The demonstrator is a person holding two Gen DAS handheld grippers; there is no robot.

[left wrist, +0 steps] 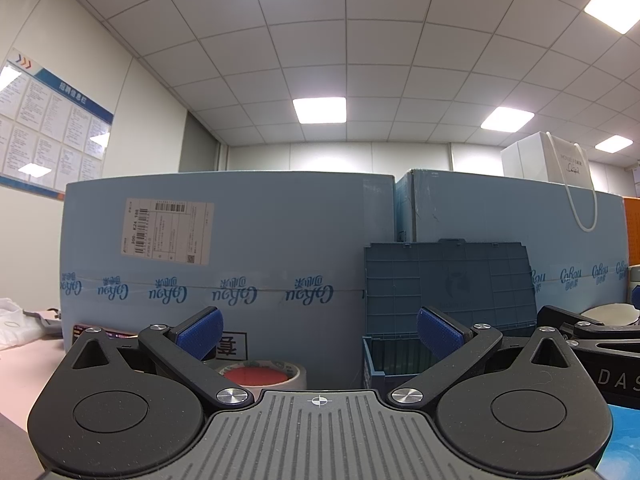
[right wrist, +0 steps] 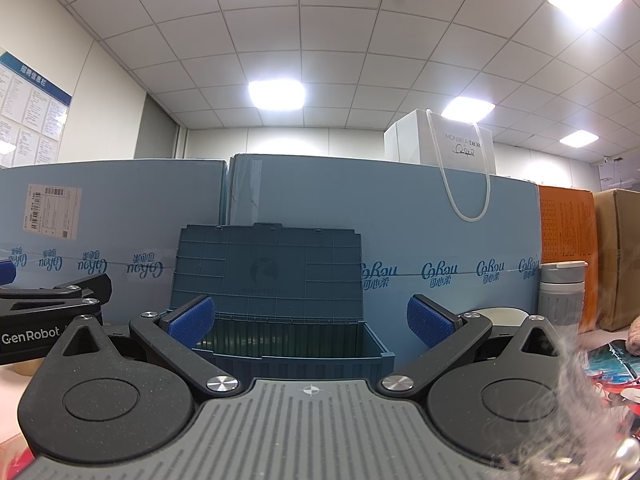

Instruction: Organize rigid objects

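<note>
A blue-grey plastic storage box [right wrist: 296, 354] stands straight ahead of my right gripper [right wrist: 310, 320], its ribbed lid [right wrist: 268, 268] raised upright against the cartons. The same box [left wrist: 390, 356] shows right of centre in the left wrist view, lid [left wrist: 450, 280] up. My left gripper [left wrist: 320, 332] is open and holds nothing; a roll of tape [left wrist: 264, 374] with a red core lies just beyond its left finger. My right gripper is open too and holds nothing. A grey lidded cup [right wrist: 560, 292] stands at the right, with a white bowl's rim [right wrist: 498, 314] beside it.
Large light-blue cartons [left wrist: 224, 256] form a wall close behind the box. A white paper bag [right wrist: 452, 148] sits on top of them. An orange box [right wrist: 566, 240] and a brown carton [right wrist: 620, 256] stand at the right. A white plastic bag [left wrist: 14, 320] lies at the left.
</note>
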